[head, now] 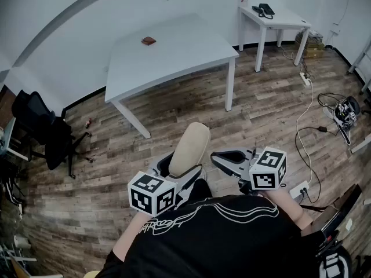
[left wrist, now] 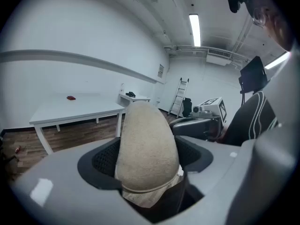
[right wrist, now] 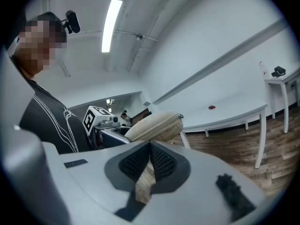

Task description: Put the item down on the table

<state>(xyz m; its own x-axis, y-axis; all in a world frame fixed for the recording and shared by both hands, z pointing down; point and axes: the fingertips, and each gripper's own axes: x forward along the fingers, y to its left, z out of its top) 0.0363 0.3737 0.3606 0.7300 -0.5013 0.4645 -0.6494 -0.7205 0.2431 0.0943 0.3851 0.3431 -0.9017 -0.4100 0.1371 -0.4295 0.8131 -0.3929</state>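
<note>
A beige oval zip case (head: 188,149) stands upright between the jaws of my left gripper (head: 182,169), which is shut on its lower part. In the left gripper view the case (left wrist: 147,149) fills the middle, with the black pads (left wrist: 101,161) pressed on both sides. My right gripper (head: 215,155) hovers just right of the case, shut with nothing in it. In the right gripper view its pads (right wrist: 161,163) meet at the tip, and the case (right wrist: 152,127) lies beyond. The white table (head: 174,51) stands ahead, well apart from both grippers.
A small reddish object (head: 149,40) lies on the white table. A smaller white table (head: 272,19) with a phone is at the far right. A black office chair (head: 46,132) stands at the left. Cables and a power strip (head: 305,79) lie on the wooden floor at the right.
</note>
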